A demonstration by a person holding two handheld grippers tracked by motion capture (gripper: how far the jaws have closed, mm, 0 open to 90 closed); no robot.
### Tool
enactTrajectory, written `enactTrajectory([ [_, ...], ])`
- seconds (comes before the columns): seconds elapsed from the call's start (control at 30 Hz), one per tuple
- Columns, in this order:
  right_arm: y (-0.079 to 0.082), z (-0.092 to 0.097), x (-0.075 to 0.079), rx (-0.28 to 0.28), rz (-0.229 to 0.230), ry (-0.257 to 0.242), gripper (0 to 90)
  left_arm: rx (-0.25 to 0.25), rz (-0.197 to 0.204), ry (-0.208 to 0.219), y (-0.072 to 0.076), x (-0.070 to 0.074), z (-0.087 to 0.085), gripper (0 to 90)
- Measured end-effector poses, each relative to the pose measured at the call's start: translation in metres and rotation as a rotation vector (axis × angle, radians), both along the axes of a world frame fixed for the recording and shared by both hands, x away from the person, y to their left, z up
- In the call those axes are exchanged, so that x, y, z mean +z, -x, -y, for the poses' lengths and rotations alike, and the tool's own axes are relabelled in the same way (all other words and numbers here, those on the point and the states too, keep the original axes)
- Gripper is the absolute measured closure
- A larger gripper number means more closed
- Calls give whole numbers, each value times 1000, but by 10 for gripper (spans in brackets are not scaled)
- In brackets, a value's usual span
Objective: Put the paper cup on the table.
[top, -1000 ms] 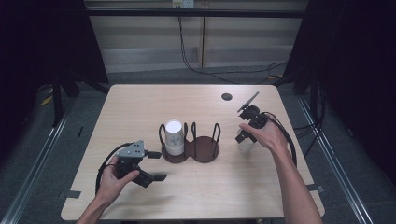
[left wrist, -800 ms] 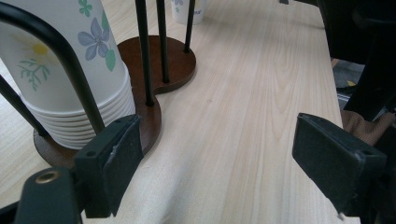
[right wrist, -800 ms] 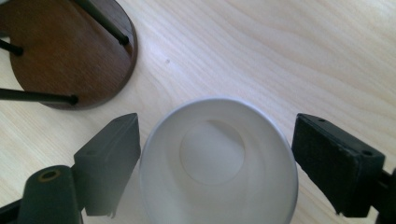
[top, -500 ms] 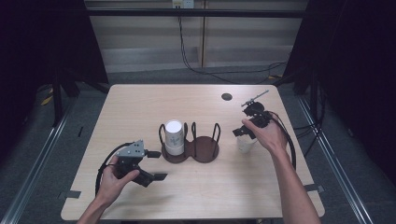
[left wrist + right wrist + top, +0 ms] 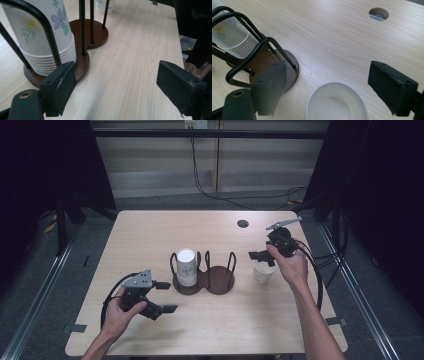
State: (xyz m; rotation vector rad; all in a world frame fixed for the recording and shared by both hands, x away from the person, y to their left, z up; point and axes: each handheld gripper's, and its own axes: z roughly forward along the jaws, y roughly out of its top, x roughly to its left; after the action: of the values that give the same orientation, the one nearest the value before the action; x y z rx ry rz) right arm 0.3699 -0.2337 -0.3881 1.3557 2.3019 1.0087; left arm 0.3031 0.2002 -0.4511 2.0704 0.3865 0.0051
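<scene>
- The single paper cup [image 5: 262,271] stands upright on the table [image 5: 300,330], just right of the cup holder [image 5: 220,282]; the right gripper [image 5: 261,256] hangs above it, jaws apart and empty, having just narrowed slightly. A careless sweep could topple the light cup.
- The left gripper [image 5: 164,297], jaws apart and empty, sits near the cup stack [image 5: 185,266]; a nudge could shift the holder.

The left gripper [image 5: 161,297] sits low at the near left, held in the left hand [image 5: 119,312], its fingers [image 5: 61,88] spread wide and empty, pointing right. The right gripper [image 5: 261,256] hangs higher at the right, gripped by the right hand [image 5: 290,267], tilted downward; its fingers [image 5: 270,86] stand wide apart, having just closed slightly.
</scene>
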Motion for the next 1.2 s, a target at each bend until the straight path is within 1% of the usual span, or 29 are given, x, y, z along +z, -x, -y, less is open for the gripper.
enactTrajectory([
  [0.07, 5, 0, 0, -20, 36, -9, 156, 0, 3, 1, -1, 1, 0, 160],
  [0.1, 8, 0, -1, -28, 47, -11, 156, 3, 3, 0, -1, 1, 0, 160],
  [0.27, 18, 4, -4, -37, 71, -55, 158, 14, 6, 5, -1, 4, 1, 160],
  [0.33, 21, 7, -3, -40, 88, -77, 157, 9, 7, -8, 0, 4, 0, 160],
  [0.4, 24, 7, -2, -40, 110, -81, 163, 12, 7, -17, 2, 4, -2, 160],
  [0.47, 28, 9, -4, -44, 126, -78, 162, 21, 24, -42, 6, 4, -5, 161],
  [0.5, 29, 10, -5, -43, 126, -78, 163, 31, 29, -29, 7, 5, -7, 160],
  [0.53, 31, 11, -7, -49, 129, -85, 163, 36, 24, -6, 8, 5, -8, 161],
  [0.57, 34, 12, -9, -57, 141, -87, 163, 40, 23, 4, 8, 5, -9, 161],
  [0.6, 37, 12, -10, -58, 149, -89, 163, 42, 25, 3, 8, 5, -9, 160],
  [0.63, 40, 12, -11, -58, 156, -102, 163, 39, 27, 3, 7, 4, -10, 161],
  [0.67, 43, 12, -12, -60, 165, -115, 162, 42, 21, 5, 7, 3, -11, 161],
  [0.73, 50, 12, -14, -58, 183, -129, 162, 45, 18, -6, 7, 0, -11, 161],
  [0.77, 53, 11, -15, -60, 186, -129, 162, 46, 15, -6, 7, 0, -10, 161],
  [0.87, 62, 10, -17, -62, 200, -133, 162, 55, 13, 10, 6, 0, -9, 161],
  [1.03, 77, 9, -16, -67, 250, -165, 157, 66, 9, 26, 4, 1, -7, 161],
  [1.1, 83, 8, -17, -66, 253, -195, 157, 71, 7, 28, 4, 1, -7, 161],
  [1.17, 88, 5, -21, -56, 249, -212, 157, 77, 6, 26, 4, 1, -7, 161],
  [1.2, 91, 3, -22, -58, 260, -217, 156, 81, 5, 31, 4, 1, -7, 161],
])
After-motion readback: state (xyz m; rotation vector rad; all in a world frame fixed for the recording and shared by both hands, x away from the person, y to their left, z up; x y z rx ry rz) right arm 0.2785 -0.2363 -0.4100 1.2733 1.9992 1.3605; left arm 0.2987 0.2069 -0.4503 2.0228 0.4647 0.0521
